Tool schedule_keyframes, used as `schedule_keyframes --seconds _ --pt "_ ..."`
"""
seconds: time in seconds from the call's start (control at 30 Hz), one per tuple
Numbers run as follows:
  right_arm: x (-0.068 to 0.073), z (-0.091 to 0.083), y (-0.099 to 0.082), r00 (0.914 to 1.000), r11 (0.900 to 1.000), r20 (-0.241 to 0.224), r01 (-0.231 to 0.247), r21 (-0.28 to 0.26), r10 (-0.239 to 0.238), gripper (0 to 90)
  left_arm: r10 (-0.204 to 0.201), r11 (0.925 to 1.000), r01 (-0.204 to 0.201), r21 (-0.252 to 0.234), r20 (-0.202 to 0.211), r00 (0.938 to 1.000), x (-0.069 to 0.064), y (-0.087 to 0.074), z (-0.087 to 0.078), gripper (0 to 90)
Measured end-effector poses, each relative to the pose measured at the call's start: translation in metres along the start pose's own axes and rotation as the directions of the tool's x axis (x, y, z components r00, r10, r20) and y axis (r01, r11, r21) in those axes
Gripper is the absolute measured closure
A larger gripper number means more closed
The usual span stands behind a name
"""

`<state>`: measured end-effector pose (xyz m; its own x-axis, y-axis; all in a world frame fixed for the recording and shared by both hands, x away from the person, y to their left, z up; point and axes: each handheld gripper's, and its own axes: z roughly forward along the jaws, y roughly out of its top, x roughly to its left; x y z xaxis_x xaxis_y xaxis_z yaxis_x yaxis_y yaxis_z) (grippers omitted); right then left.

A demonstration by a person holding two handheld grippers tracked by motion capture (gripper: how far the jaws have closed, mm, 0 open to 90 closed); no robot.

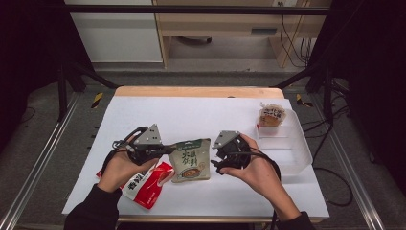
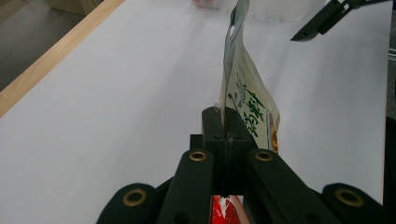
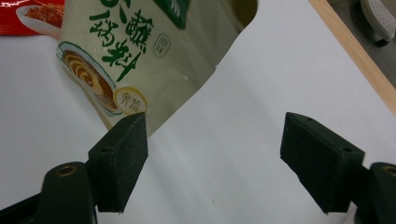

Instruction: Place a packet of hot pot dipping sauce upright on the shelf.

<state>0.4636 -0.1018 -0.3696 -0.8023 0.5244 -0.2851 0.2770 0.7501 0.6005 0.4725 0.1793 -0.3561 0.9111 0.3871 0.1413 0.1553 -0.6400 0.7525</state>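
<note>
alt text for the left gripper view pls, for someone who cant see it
The left gripper has its black fingers shut on the edge of a pale green sauce pouch with green lettering, holding it upright over a white table. A red packet peeks out below, and the right gripper's fingertips reach in at top right.

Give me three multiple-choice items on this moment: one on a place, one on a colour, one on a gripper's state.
1. Where is the small snack pack?
A. in the clear tray
B. under the red pouch
C. in the right gripper

2. What colour is the pouch lying by the left hand?
A. blue
B. red
C. black

3. How is the left gripper?
A. wide open
B. shut on the green-lettered pouch
C. lying on the table

Key: 1 A, it sits at the tray's far end; 2 B, red shows; 3 B, the jaws pinch its edge.
</note>
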Motion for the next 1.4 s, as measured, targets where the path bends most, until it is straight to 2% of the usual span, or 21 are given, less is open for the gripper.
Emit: schedule_keyframes --seconds 0.27,0.47,0.7,0.8,0.93,1.03,1.3,1.4 --pt "-0.011 -0.012 0.02 0.9973 0.9969 -0.014 0.073 0.031 -0.072 23.2 0.005 1.0 -0.005 0.0 -0.002 1.0 0.001 -0.001 -0.001 90.0" --pt "-0.014 -0.016 0.035 0.9928 0.9931 -0.036 0.115 0.023 -0.114 22.2 0.015 0.9999 -0.015 -0.001 -0.003 0.9999 -0.001 0.001 -0.001 90.0" --pt "-0.01 -0.011 0.049 0.9797 0.9815 -0.079 0.187 0.039 -0.184 24.8 0.022 0.9997 -0.022 -0.004 -0.001 0.9998 -0.002 0.002 -0.002 90.0" --pt "-0.008 -0.008 0.052 0.974 0.9772 -0.101 0.208 0.044 -0.202 27.2 0.023 0.9997 -0.023 -0.008 0.002 0.9997 -0.002 0.002 -0.002 90.0" --pt "-0.006 -0.005 0.055 0.9691 0.9722 -0.109 0.228 0.053 -0.221 35.3 0.032 0.9994 -0.032 -0.008 0.001 0.9995 -0.003 0.004 -0.003 90.0" --pt "-0.005 -0.002 0.057 0.9664 0.971 -0.138 0.228 0.072 -0.217 41.7 0.035 0.9993 -0.035 -0.013 0.001 0.9994 -0.003 0.004 -0.003 90.0" --pt "-0.004 0.001 0.061 0.9597 0.9678 -0.18 0.235 0.09 -0.216 51.4 0.048 0.9988 -0.048 -0.012 0.003 0.9988 -0.005 0.006 -0.003 90.0" --pt "-0.004 0.002 0.062 0.9548 0.9653 -0.201 0.242 0.097 -0.219 56.0 0.049 0.9987 -0.049 -0.011 0.005 0.9988 -0.005 0.006 -0.003 90.0"
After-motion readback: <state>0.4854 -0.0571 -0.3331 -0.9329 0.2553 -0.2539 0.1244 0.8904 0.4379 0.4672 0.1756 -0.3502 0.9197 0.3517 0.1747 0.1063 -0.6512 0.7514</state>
